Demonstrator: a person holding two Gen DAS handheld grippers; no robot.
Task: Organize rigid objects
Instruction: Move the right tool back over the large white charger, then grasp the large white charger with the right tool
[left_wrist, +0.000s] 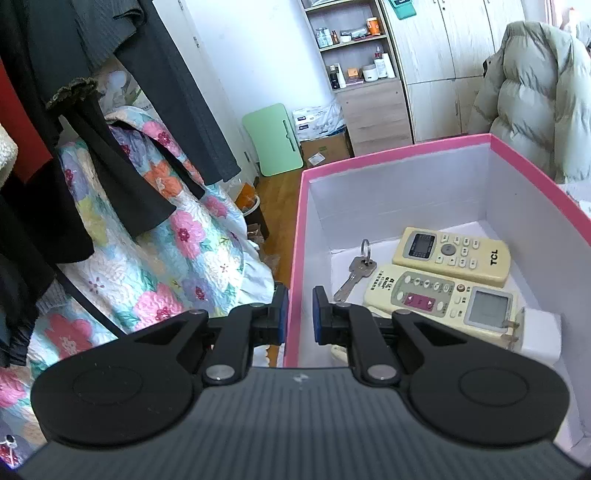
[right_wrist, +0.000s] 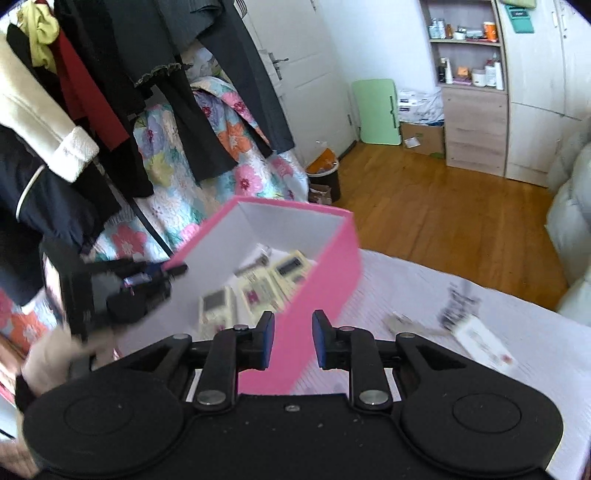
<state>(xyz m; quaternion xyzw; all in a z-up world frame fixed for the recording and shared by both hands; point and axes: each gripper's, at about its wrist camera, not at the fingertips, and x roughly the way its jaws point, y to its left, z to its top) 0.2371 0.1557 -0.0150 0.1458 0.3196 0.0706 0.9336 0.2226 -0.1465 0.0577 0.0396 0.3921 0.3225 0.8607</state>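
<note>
The right half of the left wrist view is filled by a pink box (left_wrist: 406, 147) with white inner walls. Its near-left wall is pinched between the blue pads of the left gripper (left_wrist: 299, 314), one pad outside and one inside. On the box floor, at centre right, two cream remote controls (left_wrist: 450, 254) are seen lying side by side, touching. A white plug adapter (left_wrist: 541, 332) is set against the nearer remote, at lower right. A silver key (left_wrist: 352, 275) on a ring lies just left of the remotes.

In the blurred right wrist view, the right gripper (right_wrist: 293, 339) is shown at bottom centre with its jaws parted and nothing gripped, the box's pink wall behind them. Small blurred items (right_wrist: 476, 336) are seen on the white bedspread (right_wrist: 517, 369) at right.
</note>
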